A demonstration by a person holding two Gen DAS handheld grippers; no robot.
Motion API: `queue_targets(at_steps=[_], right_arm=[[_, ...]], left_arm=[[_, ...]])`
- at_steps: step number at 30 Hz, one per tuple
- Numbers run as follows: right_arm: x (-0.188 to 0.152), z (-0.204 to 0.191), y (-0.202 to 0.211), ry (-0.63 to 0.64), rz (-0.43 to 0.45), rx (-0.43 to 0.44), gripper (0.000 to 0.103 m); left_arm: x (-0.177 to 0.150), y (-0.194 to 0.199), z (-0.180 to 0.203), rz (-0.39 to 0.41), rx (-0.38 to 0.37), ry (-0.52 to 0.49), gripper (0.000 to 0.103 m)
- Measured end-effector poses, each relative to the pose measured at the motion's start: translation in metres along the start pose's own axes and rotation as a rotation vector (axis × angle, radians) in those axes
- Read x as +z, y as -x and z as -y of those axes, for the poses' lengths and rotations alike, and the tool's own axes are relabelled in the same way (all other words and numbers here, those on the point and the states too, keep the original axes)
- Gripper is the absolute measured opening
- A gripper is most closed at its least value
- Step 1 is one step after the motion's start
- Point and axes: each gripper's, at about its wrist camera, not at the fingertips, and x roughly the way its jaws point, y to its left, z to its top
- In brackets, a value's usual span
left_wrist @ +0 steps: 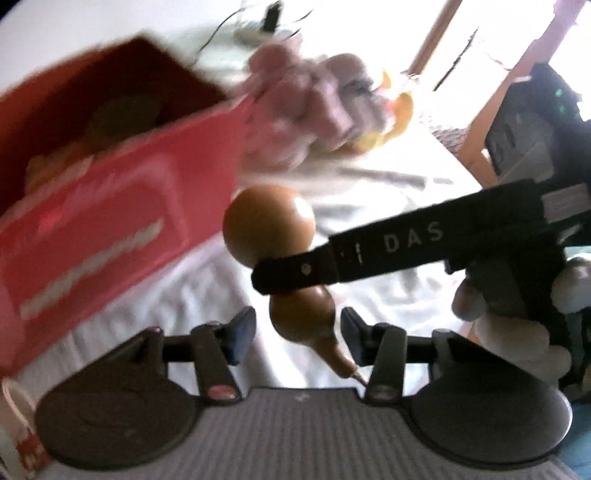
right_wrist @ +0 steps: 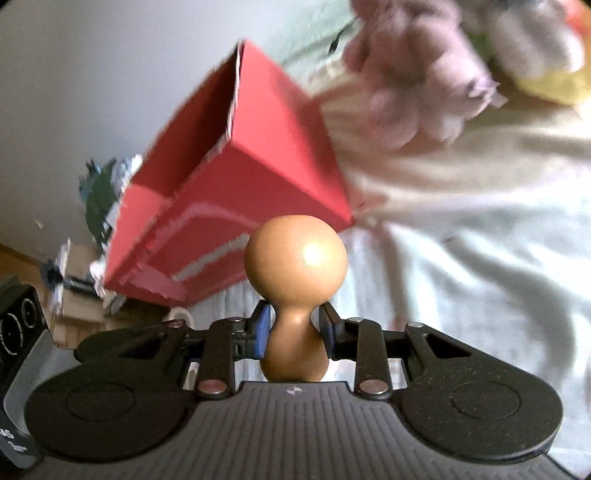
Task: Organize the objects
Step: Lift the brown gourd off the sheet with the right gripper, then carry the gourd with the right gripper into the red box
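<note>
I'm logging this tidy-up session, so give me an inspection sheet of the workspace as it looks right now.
Surface: white cloth, wrinkled.
Job's things: brown gourd, off the cloth; open red box, things inside too blurred to name.
Clutter: pink plush toy past the box, a yellow thing beside it; white mug at the left view's edge.
Grippers: right hand-held gripper shut on the gourd's waist; left hand-held gripper open, pads astride the gourd's small end, not pressing.
Cables: dark thin cable on the far cloth.
Surroundings: wooden chair frame, pale wall.
</note>
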Motion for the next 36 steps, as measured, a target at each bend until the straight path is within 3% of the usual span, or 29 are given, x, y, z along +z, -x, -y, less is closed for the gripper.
queue_targets(at_steps=[6,13,18,23,29,36], right_arm=[[0.013,-0.017,0.041,0.004,0.144,0.065,0.031],[0.052,-0.074,0.049,0.164,0.256,0.138,0.031],[0.085,-0.114,0.014,0.218,0.209,0.179,0.031],[0.103,-0.138,-0.022,0.258,0.146,0.203,0.031],[0.109,-0.152,-0.085,0.223,0.021,0.169,0.031],[0.11,-0.156,-0.147,0.197,-0.129,0.113,0.031]], left_arm=[[0.029,0.031,0.024,0.101,-0.018,-0.106,0.047],[0.063,0.088,0.01,0.245,0.067,-0.164,0.047],[0.077,0.121,-0.015,0.291,0.194,-0.169,0.048],[0.082,0.126,-0.061,0.274,0.267,-0.088,0.048],[0.078,0.115,-0.118,0.209,0.322,0.052,0.056],[0.059,0.085,-0.162,0.108,0.392,0.132,0.056]])
